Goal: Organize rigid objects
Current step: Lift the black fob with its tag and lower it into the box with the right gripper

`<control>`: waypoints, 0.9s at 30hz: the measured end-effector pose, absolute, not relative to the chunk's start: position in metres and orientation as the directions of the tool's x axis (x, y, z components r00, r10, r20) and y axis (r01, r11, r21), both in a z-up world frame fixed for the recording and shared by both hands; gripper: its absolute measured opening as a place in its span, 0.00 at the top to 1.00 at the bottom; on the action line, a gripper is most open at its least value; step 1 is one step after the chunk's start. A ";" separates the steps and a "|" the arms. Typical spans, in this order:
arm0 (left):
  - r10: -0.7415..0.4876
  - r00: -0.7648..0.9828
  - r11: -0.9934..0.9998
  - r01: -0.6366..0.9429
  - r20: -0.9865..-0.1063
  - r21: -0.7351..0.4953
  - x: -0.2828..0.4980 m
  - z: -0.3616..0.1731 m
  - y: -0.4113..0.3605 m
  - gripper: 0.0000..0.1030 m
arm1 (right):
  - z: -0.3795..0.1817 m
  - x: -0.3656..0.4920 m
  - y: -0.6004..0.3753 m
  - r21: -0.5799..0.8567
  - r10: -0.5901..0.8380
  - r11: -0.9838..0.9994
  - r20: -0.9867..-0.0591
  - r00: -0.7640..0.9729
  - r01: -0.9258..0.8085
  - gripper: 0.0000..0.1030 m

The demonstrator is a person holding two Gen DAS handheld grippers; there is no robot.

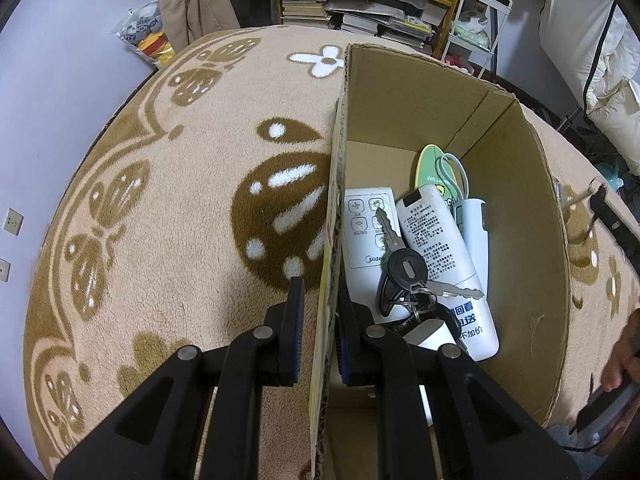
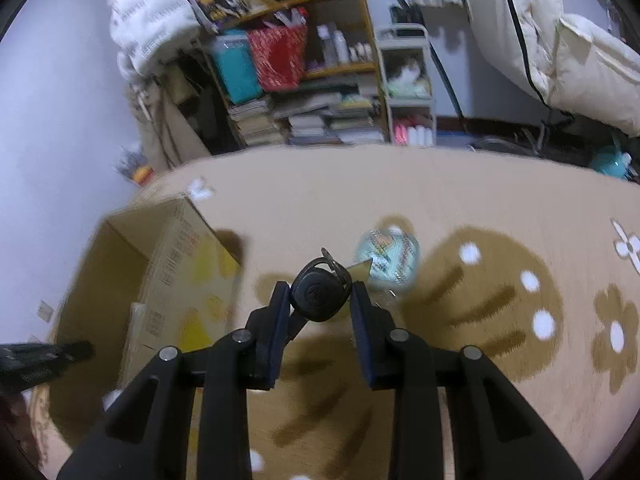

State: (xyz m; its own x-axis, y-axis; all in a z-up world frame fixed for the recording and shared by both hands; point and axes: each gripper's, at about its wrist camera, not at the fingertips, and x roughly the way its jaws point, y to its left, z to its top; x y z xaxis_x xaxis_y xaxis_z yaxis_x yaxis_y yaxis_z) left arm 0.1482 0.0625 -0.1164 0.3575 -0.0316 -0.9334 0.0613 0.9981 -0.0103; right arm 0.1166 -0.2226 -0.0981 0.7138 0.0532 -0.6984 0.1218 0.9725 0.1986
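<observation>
An open cardboard box [image 1: 400,92] stands on the patterned carpet. My left gripper [image 1: 322,292] is shut on the box's near side wall, one finger outside and one inside. In the box lie a white remote [image 1: 362,236], a bunch of keys [image 1: 406,268], a white printed tube [image 1: 440,248], a green card [image 1: 434,164] and a white device [image 1: 476,220]. My right gripper [image 2: 320,288] is shut on a black round-headed key [image 2: 318,298] with a ring, held above the carpet to the right of the box [image 2: 120,248]. The right wrist view is blurred.
A round pale teal packet [image 2: 390,260] lies on the carpet just beyond the held key. A shelf of books and boxes [image 2: 304,112] and a white cart [image 2: 408,88] stand past the carpet's far edge. A hand [image 1: 624,352] shows at the right edge.
</observation>
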 end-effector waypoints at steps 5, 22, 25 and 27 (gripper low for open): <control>-0.031 0.358 0.998 0.062 -0.933 -0.010 0.148 -0.116 0.062 0.87 | -0.062 0.111 -0.190 0.198 0.115 0.980 -0.628 0.770 0.014 0.68; -0.037 0.357 0.998 0.064 -0.933 -0.015 0.148 -0.116 0.063 0.89 | -0.046 0.096 -0.100 0.158 0.268 0.964 -0.598 0.756 -0.216 0.68; -0.034 0.359 0.997 0.072 -0.933 -0.008 0.147 -0.116 0.059 0.90 | -0.059 0.097 -0.096 0.156 0.268 0.963 -0.628 0.730 -0.219 0.68; -0.036 0.360 0.997 0.075 -0.932 -0.009 0.146 -0.116 0.058 0.91 | -0.063 0.098 -0.094 0.153 0.267 0.963 -0.640 0.721 -0.221 0.68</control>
